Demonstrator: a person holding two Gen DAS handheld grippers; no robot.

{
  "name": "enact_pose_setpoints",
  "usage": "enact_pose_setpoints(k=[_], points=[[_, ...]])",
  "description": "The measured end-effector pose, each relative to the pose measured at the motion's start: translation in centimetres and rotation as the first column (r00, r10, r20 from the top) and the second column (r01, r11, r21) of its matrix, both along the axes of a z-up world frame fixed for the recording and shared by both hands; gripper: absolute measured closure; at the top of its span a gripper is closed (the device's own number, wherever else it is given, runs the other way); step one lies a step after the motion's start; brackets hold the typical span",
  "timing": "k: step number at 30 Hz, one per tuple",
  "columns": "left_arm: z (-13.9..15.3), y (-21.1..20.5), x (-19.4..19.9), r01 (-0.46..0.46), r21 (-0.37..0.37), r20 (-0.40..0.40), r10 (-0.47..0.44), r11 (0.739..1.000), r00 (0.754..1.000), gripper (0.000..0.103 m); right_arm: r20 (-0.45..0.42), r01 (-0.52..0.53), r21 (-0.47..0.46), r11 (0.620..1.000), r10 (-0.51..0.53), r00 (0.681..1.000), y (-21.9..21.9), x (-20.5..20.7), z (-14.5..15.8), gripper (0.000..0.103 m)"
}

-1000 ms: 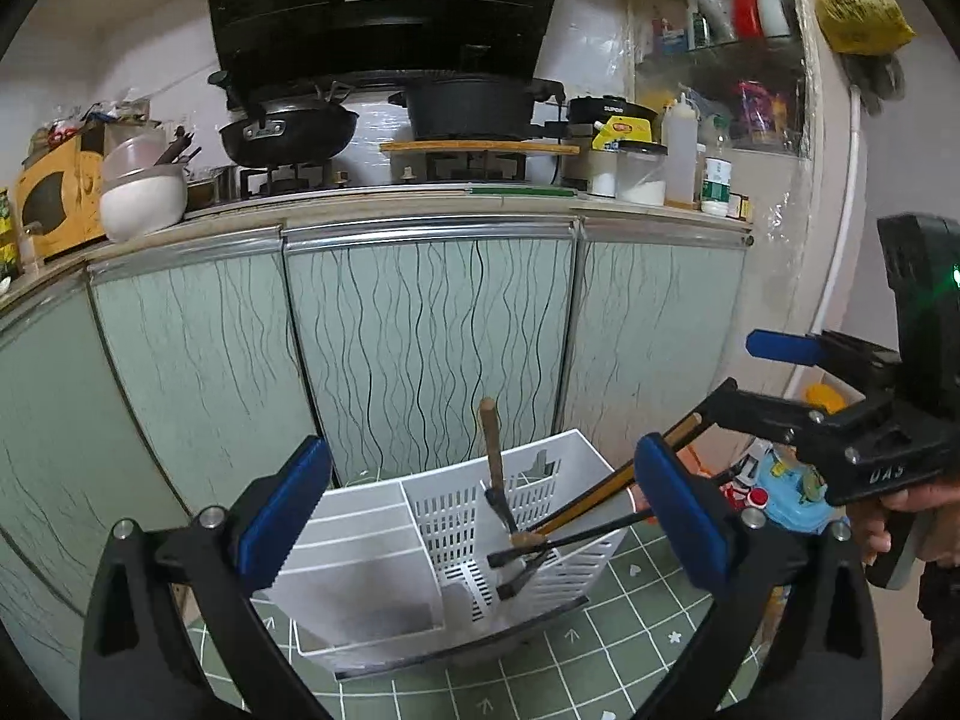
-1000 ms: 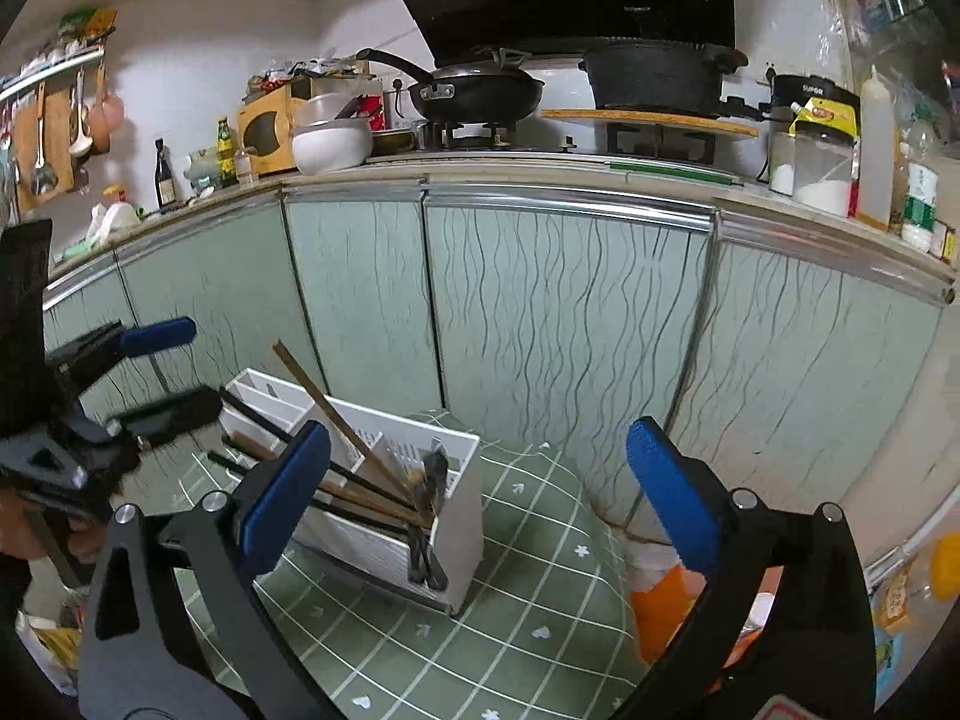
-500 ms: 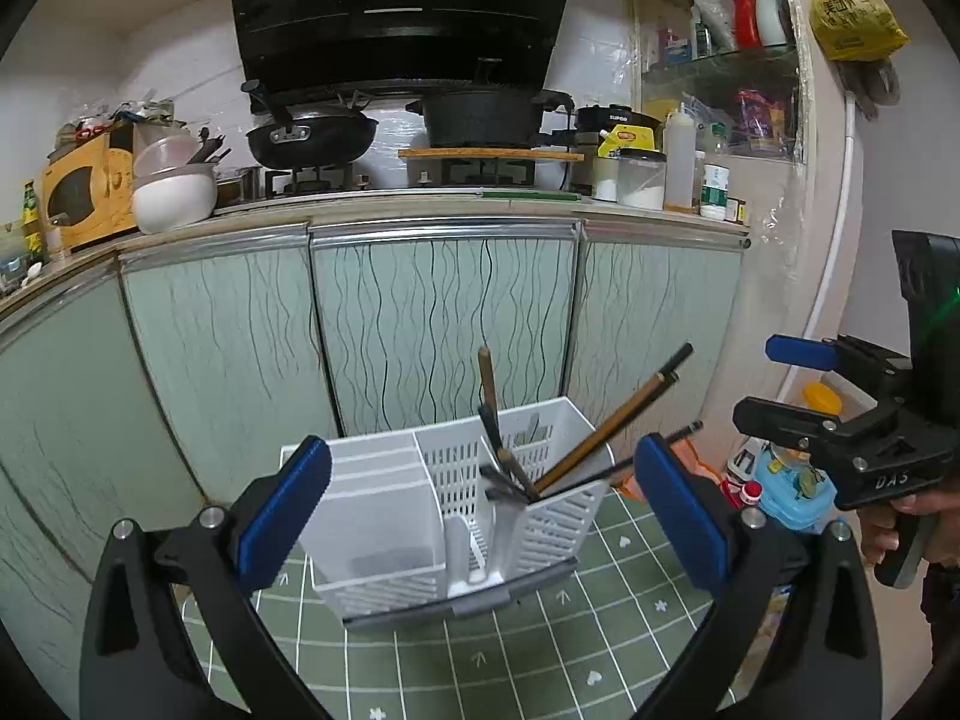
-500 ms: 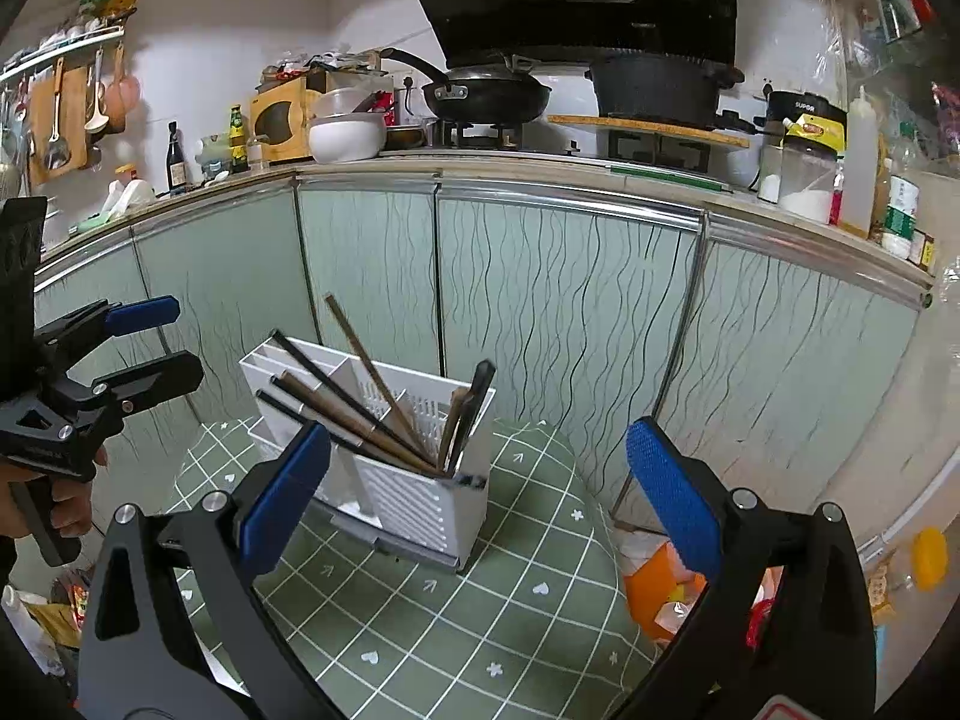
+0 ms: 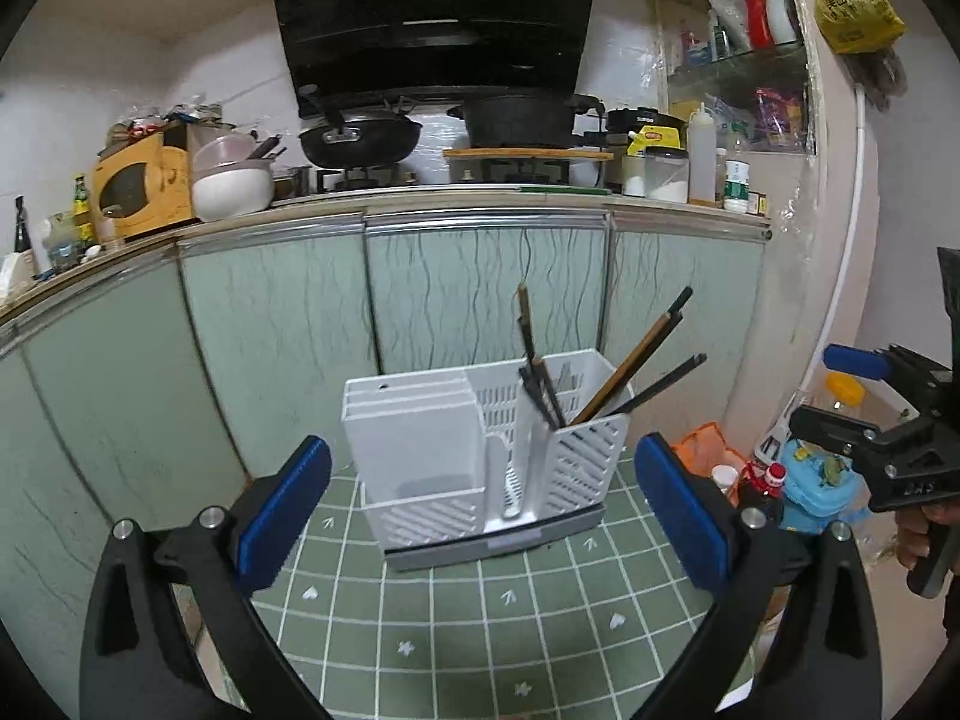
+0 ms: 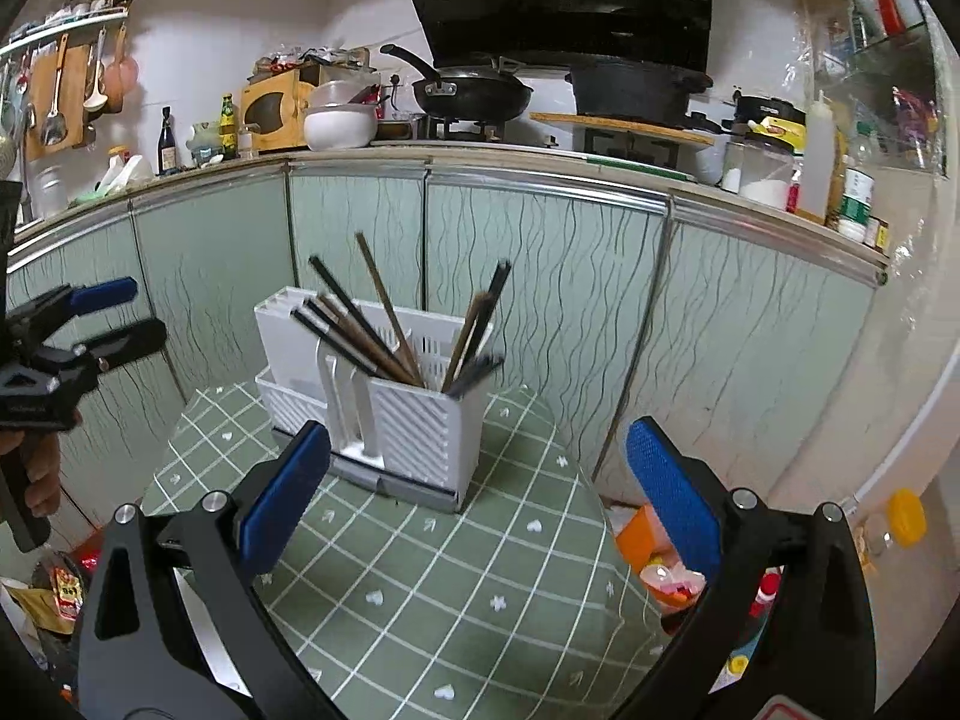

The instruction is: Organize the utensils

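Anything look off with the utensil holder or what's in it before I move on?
Nothing is spilled or broken. The white utensil holder stands upright on the green checked mat. The chopsticks lean untidily at different angles, fanned across one compartment rather than bundled. Both grippers, left and right, are open and empty.

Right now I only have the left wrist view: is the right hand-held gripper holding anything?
Observer: No. Its own camera shows the right hand-held gripper open, with nothing between the pads and the holder ahead of it.
Operator: Any utensils lying on the table to the right of the holder?
Observer: None that I can see. The green tablecloth is bare up to its curved right edge.
Operator: Any elsewhere?
Observer: Ladles hang from a wall rail far to the left, outside your frame.
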State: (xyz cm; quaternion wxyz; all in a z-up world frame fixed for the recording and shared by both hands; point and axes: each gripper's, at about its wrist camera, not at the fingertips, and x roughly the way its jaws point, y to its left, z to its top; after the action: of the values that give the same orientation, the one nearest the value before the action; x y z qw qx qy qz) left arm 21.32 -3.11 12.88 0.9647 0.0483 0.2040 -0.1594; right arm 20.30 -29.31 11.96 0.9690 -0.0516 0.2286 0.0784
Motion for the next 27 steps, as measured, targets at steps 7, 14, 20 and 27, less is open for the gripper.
enact_pose_setpoints(k=[7,14,20,27], points=[[-2.2,1.8,-2.3,-0.061,0.028,-0.016,0.062,0.998,0.998,0.004,-0.021,0.023,-0.02,1.0,-0.024,0.999,0.3,-3.3,-3.5,0.008],[-5.3,2.8,-4.4,-0.095,0.04,-0.051,0.097,0.995,0.994,0.004,-0.027,0.056,-0.036,0.998,-0.057,0.998,0.3,-6.0,-5.8,0.008],[-7.8,3.3,-6.7,-0.138,0.024,-0.08,0.139,0.99,0.987,0.004,-0.036,0.075,-0.036,0.997,-0.076,0.996,0.3,-7.9,-7.3,0.008],[-9.8,3.3,-8.7,-0.166,0.042,-0.104,0.169,0.985,0.98,0.004,-0.034,0.082,-0.048,0.995,-0.084,0.996,1.1,-9.9,-8.9,0.008]])
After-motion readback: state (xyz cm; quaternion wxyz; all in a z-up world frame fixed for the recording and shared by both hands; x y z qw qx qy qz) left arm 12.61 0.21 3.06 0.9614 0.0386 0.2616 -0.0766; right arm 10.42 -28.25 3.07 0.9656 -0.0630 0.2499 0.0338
